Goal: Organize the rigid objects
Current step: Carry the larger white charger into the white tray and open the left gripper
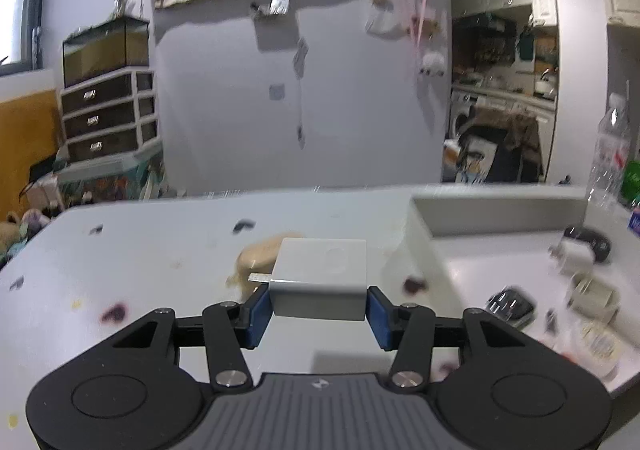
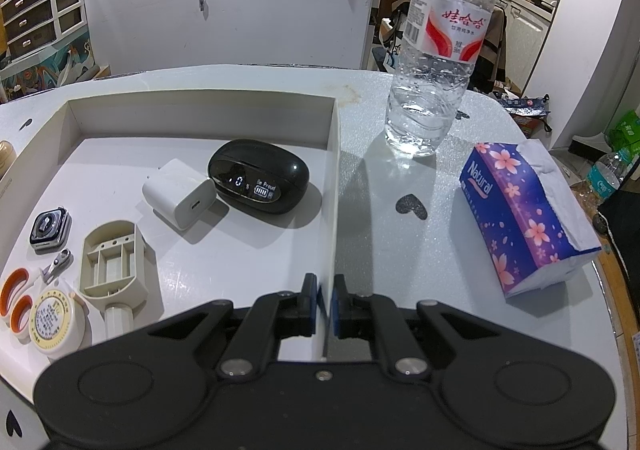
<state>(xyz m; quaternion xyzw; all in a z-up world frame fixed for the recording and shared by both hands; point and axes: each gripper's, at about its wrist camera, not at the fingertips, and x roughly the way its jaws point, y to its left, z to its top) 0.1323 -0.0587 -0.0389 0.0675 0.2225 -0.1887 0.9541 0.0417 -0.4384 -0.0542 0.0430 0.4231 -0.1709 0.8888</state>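
White bench [image 1: 120, 250] against a pale wall, bearing a shallow white tray [image 2: 334, 170] that already holds a charger plug [image 2: 178, 194], a black earbud case [image 2: 258, 182] and a watch body [image 2: 50, 228]. Left tool [image 1: 319, 304] clamps a white box [image 1: 320, 274] between its blue pads, raised clear of the bench. The tray lies to its right, so the move ahead looks rightward; right tool [image 2: 325, 302], jaws nearly together, pinches the tray's right wall, apparently steadying it.
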